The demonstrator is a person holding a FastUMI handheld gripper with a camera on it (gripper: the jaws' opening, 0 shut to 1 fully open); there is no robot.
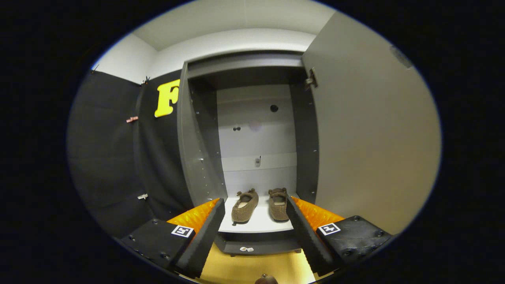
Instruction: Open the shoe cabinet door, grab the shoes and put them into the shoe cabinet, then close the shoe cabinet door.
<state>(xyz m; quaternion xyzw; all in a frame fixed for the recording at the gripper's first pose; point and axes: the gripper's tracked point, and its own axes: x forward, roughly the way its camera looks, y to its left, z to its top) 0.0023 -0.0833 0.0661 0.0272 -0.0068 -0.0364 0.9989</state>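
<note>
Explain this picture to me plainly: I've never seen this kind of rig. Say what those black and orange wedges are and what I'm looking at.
The camera rides on a handheld gripper and looks forward along it. The black wedges with orange backing are its two fingers, spread apart and holding nothing. Beyond them stands a grey shoe cabinet with its door swung open to the right. A pair of brown slippers sits side by side on the cabinet's white bottom shelf. Wooden floor lies below the fingers.

Black cloth wall (pixel 114 157) hangs left, small clips pinned on it. White wall (pixel 236 41) and pale ceiling (pixel 236 15) above (evenly lit, no visible lamp). Yellow wood-tone floor (pixel 252 268) at the bottom.
</note>
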